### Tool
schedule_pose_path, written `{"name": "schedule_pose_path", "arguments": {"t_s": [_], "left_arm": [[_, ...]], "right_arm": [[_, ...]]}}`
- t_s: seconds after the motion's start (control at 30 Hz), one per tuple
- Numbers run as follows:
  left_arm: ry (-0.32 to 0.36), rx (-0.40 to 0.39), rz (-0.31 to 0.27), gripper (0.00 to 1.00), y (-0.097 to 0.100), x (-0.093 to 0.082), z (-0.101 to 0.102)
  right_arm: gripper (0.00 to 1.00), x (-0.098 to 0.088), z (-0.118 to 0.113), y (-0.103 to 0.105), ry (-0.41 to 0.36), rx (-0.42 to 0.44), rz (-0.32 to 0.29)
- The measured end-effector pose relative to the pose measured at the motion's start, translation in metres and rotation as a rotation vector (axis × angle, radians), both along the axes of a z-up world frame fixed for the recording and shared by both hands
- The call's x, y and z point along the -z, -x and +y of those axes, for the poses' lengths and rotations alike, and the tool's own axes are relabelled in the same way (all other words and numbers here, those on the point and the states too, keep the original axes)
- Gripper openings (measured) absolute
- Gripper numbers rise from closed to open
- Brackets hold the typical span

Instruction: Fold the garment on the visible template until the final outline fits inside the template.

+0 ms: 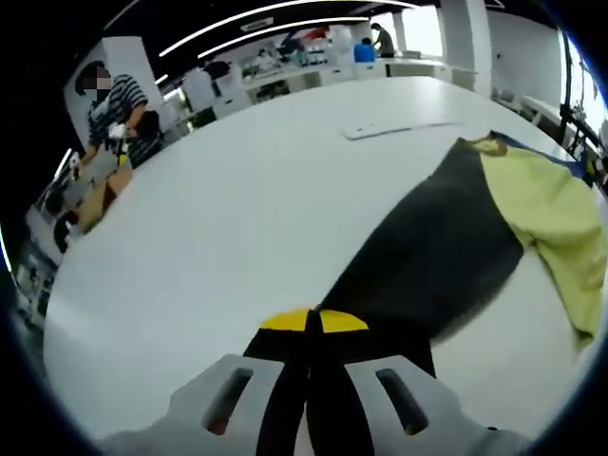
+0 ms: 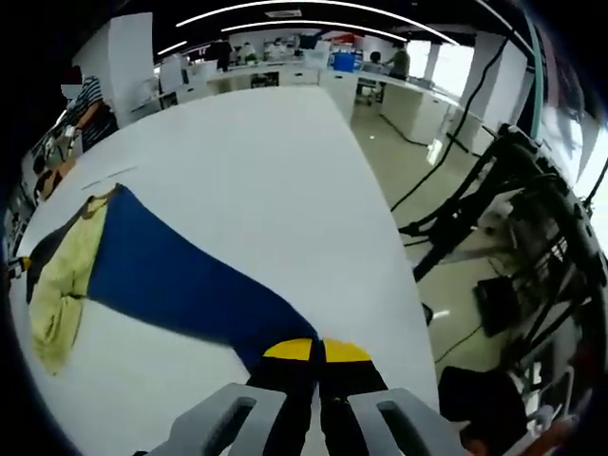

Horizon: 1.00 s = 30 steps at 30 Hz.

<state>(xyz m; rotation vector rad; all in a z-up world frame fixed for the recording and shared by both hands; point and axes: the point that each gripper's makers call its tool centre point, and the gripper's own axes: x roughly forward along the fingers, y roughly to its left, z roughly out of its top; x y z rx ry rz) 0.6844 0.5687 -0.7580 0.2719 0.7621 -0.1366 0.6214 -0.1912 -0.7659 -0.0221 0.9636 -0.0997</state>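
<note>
Pinching cloth in both hands, I have each tool clamped on the garment. In the left gripper view my left tool has its yellow tips pressed together over a dark grey stretch of the garment, which runs away from the jaws across the desk. Beyond the grey lies a yellow-green part, rumpled, toward the far side of the desk from my tool. In the right gripper view my right tool is closed the same way on a blue stretch of the garment, and the yellow-green part lies at the far end of that blue stretch. The cloth looks pulled fairly taut between my grip and the bunched end.

A flat white sheet lies on the desk beyond the garment; whether it is the template I cannot tell.

My judgement of the risks: the blue stretch ends right at the desk edge beside my right tool, with the floor and a tangle of cables below, so a slack grip there could let the cloth slide off the desk. Pulling the two ends unevenly would twist the garment and spoil the fold line. The yellow-green part is already creased, and dragging it could bunch it further, leaving an outline too wide for the template. A person sits past the far edge of the desk, well apart from the cloth.
</note>
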Motion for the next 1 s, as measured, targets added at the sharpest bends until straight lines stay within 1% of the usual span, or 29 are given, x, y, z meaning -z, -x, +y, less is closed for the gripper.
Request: {"name": "schedule_pose_path", "arguments": {"t_s": [0.03,0.07,0.17,0.2,0.23,0.3,0.33,0.43,0.47,0.57,0.63,0.7,0.77,0.87,0.9,1.0], "left_arm": [[-0.001,0.0,0.001,0.0,0.0,0.0,0.0],[-0.006,0.001,0.003,0.0,0.001,0.001,0.0],[-0.01,0.003,0.0,0.0,0.002,0.0,-0.002],[-0.008,0.007,-0.005,0.0,0.002,-0.002,-0.003],[-0.007,0.008,-0.006,0.0,0.003,-0.002,-0.003],[0.004,0.006,-0.018,0.04,0.003,-0.006,-0.004],[0.02,0.003,-0.027,0.06,0.004,-0.008,-0.005],[0.039,0.009,-0.044,0.1,0.007,-0.014,-0.009],[0.054,0.012,-0.05,0.13,0.008,-0.016,-0.011],[0.117,0.017,-0.072,0.24,0.012,-0.021,-0.021],[0.149,0.032,-0.074,0.3,0.016,-0.023,-0.029],[0.173,0.045,-0.072,0.36,0.021,-0.023,-0.036],[0.185,0.075,-0.082,0.4,0.026,-0.026,-0.045],[0.219,0.095,-0.096,0.5,0.036,-0.028,-0.057],[0.224,0.1,-0.098,0.53,0.037,-0.028,-0.059],[0.26,0.126,-0.106,0.58,0.047,-0.03,-0.072]], "right_arm": [[0.0,0.0,0.001,0.001,0.001,-0.004,0.002],[0.0,0.003,-0.004,-0.003,0.0,-0.017,0.007],[0.0,0.002,-0.002,-0.005,0.02,-0.069,-0.003],[0.0,0.002,-0.001,-0.004,0.022,-0.069,-0.003],[0.0,0.0,-0.002,-0.005,0.02,-0.066,-0.014],[0.0,-0.004,0.0,-0.007,-0.008,-0.058,-0.045],[0.03,-0.006,0.001,-0.008,-0.018,-0.054,-0.054],[0.19,-0.011,0.004,-0.013,-0.033,-0.071,-0.09],[0.24,-0.014,0.009,-0.014,-0.047,-0.083,-0.108],[0.34,-0.021,0.023,-0.016,-0.093,-0.115,-0.139],[0.4,-0.024,0.03,-0.016,-0.117,-0.131,-0.151],[0.48,-0.028,0.041,-0.016,-0.133,-0.164,-0.167],[0.54,-0.029,0.049,-0.018,-0.148,-0.193,-0.18],[0.61,-0.037,0.075,-0.015,-0.196,-0.254,-0.203],[0.62,-0.037,0.079,-0.015,-0.203,-0.263,-0.204],[0.67,-0.041,0.105,-0.011,-0.227,-0.339,-0.204]]}}
